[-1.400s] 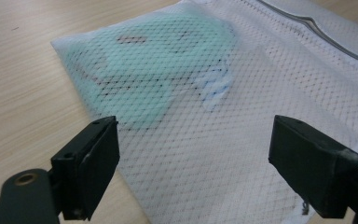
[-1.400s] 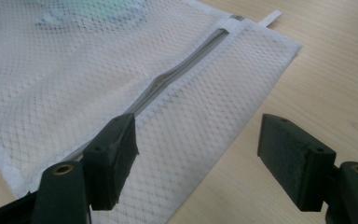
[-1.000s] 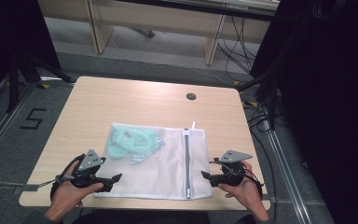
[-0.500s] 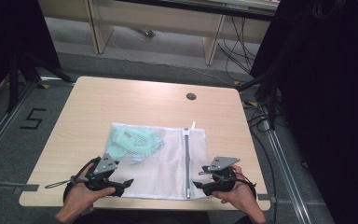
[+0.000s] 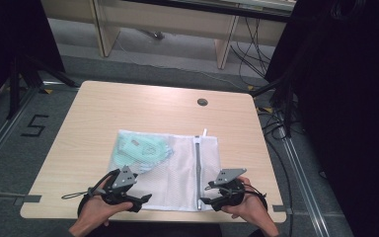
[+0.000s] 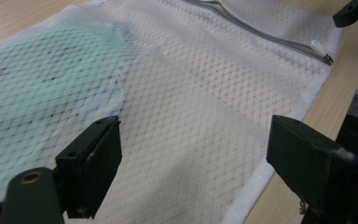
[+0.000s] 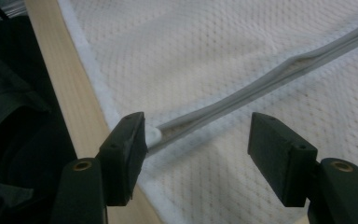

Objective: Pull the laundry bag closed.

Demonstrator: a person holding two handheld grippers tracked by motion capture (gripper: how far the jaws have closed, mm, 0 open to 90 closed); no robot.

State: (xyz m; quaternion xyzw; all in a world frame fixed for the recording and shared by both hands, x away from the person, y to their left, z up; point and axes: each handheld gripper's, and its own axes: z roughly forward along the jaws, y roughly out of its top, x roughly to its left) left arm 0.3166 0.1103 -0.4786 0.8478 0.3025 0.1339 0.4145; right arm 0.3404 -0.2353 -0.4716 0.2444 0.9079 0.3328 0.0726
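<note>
While I'm watching from above, the white mesh laundry bag (image 5: 177, 170) is lying flat at the table's (image 5: 103, 113) near edge, my left gripper (image 5: 145, 200) and right gripper (image 5: 205, 200) sitting at its corners. Left gripper view: jaws standing apart over the mesh, gripping nothing. Right gripper view: jaws have been narrowing yet are gaping, straddling the zipper (image 7: 261, 86) end.

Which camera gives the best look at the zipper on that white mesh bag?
The right gripper view: the zipper runs close-up between its open jaws. The high view shows the zipper's whole line, small. The left gripper view catches its end at the top edge.
</note>
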